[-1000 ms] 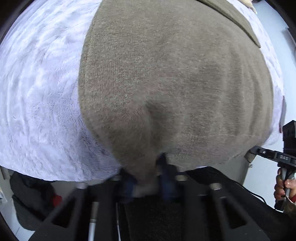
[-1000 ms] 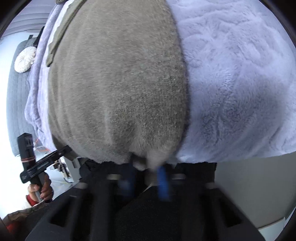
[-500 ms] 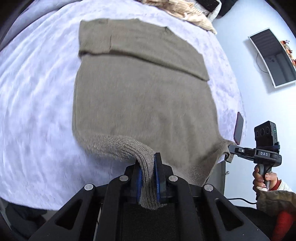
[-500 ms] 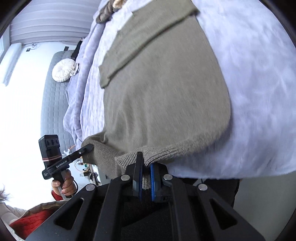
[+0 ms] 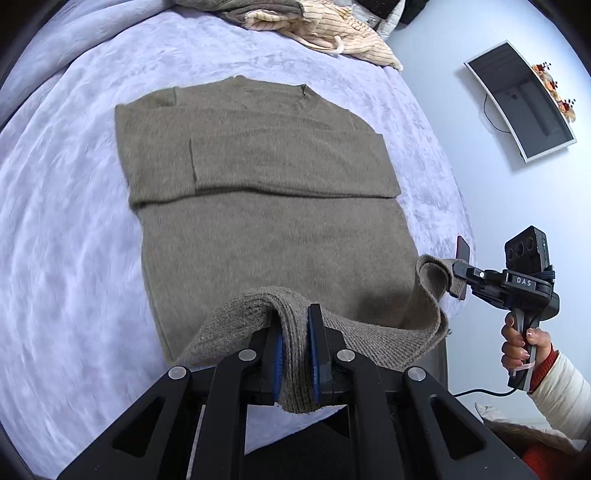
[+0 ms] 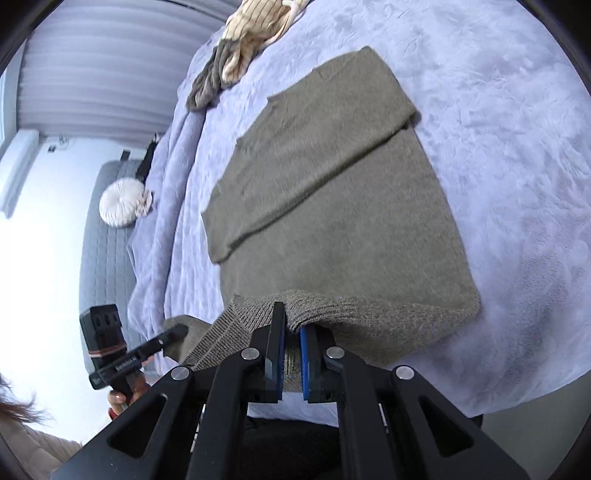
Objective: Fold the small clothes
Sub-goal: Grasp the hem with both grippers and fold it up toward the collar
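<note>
Both tilted down over the lilac fleece blanket [image 5: 74, 221], left gripper [image 5: 295, 354] and right gripper [image 6: 291, 354] each pinch the olive knitted sweater's [image 5: 258, 229] near hem

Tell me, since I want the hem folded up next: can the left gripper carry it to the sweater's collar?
Probably yes: the left gripper is shut on the sweater hem, and nothing lies between hem and collar.

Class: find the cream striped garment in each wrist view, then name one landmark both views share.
Left wrist: cream striped garment at the top, right of centre, beyond the sweater's collar.
Right wrist: it is at the top, left of centre.
Shared landmark: the olive sweater on the bed.
</note>
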The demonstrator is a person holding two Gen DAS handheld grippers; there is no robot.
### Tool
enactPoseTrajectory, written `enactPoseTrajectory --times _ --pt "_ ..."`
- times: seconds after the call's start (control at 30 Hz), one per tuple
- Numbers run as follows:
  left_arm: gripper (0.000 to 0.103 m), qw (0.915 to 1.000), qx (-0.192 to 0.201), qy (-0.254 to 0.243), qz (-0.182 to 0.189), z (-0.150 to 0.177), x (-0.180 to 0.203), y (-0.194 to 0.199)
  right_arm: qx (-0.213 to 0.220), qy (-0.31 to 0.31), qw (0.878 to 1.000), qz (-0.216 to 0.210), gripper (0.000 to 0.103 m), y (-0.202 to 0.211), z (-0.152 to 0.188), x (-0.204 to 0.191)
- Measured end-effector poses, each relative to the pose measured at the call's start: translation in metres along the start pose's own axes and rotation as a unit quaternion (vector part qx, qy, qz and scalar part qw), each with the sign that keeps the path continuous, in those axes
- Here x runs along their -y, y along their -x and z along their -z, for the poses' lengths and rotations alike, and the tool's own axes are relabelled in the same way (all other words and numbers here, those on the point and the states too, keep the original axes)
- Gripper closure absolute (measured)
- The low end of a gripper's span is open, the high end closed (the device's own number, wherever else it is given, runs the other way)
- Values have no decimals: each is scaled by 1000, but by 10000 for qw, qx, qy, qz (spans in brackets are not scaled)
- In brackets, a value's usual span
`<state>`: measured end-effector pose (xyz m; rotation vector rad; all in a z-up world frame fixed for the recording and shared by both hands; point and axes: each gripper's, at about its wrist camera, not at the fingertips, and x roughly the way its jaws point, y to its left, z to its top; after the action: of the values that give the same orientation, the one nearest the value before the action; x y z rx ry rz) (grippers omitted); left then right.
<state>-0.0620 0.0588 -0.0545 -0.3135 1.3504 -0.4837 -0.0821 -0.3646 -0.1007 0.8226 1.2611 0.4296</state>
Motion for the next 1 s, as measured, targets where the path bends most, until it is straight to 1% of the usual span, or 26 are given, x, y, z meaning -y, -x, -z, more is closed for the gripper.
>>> enactPoseTrajectory --times 0.1,0.17,0.27,0.33,0.43,0.47,0.57,0.67,0.73,0.83,0.87,0.93,1.0 --pt "90 9999 34 -94 -9 -22 -2 4 165 -96 9997 -138 96 -2 -15 -11" --pt "90 9999 113 -126 -27 -37 -5 8 236 -31 9995 -227 96 -1 -29 -20" --pt "90 9995 306 -66 -97 -64 -6 10 280 131 9989 -357 96 -5 -62 -36" --pt "90 9985 484 -21 -255 -79 -9 14 286 198 9981 -503 96 -7 -88 -43" --pt "90 9955 745 250 -522 -102 -14 14 210 329 9975 -592 96 -21 -133 -51" --pt "90 9946 800 367 -551 -110 -18 13 154 340 9976 -588 96 -28 -149 -52" --pt "90 9904 971 677 -718 -138 -33 -1 30 390 9976 -573 96 -49 -190 -52" --pt "90 9866 965 971 -886 -168 -53 -28 -83 217 9987 -458 96 -77 -228 -41" --pt "90 9861 872 964 -1033 -182 -61 -48 -164 58 9995 -275 96 -99 -249 -29" --pt "90 9850 636 831 -1374 -198 -70 -79 -271 -264 9993 -50 96 -128 -262 -3" --pt "90 9846 568 838 -1428 -201 -73 -86 -271 -388 9989 -20 96 -135 -265 4" --pt "90 9842 503 939 -1416 -206 -80 -95 -244 -616 9978 -36 96 -145 -269 16" --pt "90 9810 530 1077 -1523 -208 -85 -96 -233 -706 9972 -7 96 -152 -272 22"
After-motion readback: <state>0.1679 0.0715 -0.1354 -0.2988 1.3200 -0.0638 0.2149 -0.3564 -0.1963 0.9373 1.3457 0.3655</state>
